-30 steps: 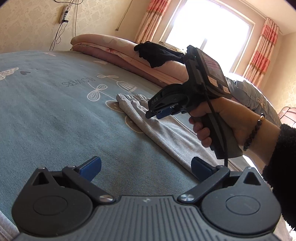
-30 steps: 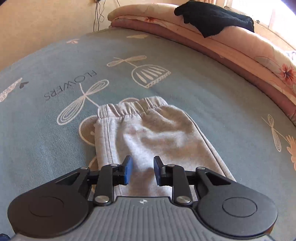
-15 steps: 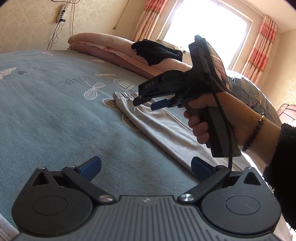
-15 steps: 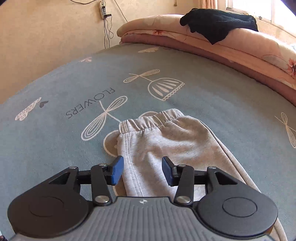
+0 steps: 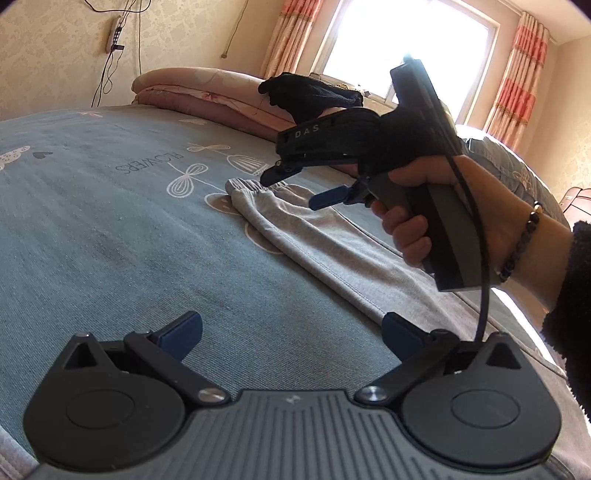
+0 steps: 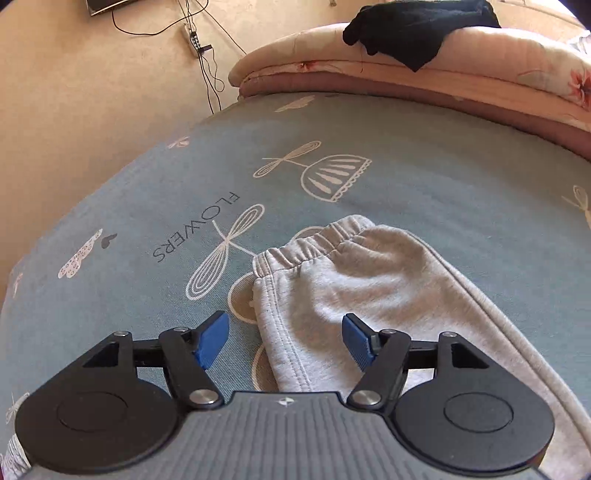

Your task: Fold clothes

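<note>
Grey sweatpants [image 5: 325, 251] lie flat and lengthwise on the blue-green bed cover [image 5: 110, 221], elastic waistband at the far end. In the right wrist view the sweatpants [image 6: 354, 284] fill the lower right. My left gripper [image 5: 291, 332] is open and empty, low over the cover beside the pants' near edge. My right gripper [image 6: 284, 339] is open and empty, raised above the waist end of the pants; it also shows in the left wrist view [image 5: 295, 188], held by a hand.
Folded pink quilts [image 6: 443, 74] with a black garment [image 6: 413, 26] on top line the far side of the bed. A wall [image 6: 92, 92] with cables stands at the left. A bright window [image 5: 402, 44] and curtains are behind.
My right gripper has opened wide, lifted off the pants and tilted up. My left gripper has stayed open and nearly still.
</note>
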`<action>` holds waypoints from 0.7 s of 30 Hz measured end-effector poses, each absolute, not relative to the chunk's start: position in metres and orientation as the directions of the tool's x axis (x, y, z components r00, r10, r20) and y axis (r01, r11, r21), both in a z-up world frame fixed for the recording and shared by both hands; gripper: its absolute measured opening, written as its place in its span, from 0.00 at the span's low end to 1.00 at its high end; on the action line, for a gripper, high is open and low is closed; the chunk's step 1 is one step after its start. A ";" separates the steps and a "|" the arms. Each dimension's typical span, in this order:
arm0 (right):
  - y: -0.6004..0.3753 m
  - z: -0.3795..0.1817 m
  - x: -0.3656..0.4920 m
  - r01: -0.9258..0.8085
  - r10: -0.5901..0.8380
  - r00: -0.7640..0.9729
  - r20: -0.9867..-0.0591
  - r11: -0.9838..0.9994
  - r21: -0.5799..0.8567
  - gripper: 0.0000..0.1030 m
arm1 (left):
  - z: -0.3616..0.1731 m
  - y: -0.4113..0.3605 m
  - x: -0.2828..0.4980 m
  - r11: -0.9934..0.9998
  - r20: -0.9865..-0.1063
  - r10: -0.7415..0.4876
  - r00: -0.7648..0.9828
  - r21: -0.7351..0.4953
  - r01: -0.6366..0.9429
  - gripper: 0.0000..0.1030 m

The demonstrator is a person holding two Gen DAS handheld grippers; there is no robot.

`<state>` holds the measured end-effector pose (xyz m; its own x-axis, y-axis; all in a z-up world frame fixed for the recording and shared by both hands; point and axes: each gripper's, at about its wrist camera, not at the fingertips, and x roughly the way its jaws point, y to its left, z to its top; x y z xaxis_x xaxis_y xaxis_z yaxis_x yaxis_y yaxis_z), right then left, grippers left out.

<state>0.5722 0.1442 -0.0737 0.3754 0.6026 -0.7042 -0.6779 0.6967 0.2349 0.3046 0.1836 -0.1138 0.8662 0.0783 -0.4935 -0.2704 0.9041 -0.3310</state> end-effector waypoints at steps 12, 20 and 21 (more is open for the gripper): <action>0.037 -0.103 0.573 -0.595 0.295 0.458 -0.838 0.802 -0.044 0.18 | -0.116 0.184 0.307 0.900 -0.500 0.056 0.864 -0.350 -0.261 0.99; 0.048 -0.112 0.578 -0.586 0.271 0.509 -0.817 0.804 -0.098 0.19 | -0.118 0.181 0.309 0.912 -0.510 0.069 0.857 -0.317 -0.262 0.99; 0.046 -0.107 0.577 -0.580 0.273 0.513 -0.814 0.809 -0.094 0.19 | -0.118 0.181 0.309 0.911 -0.511 0.069 0.857 -0.319 -0.263 0.99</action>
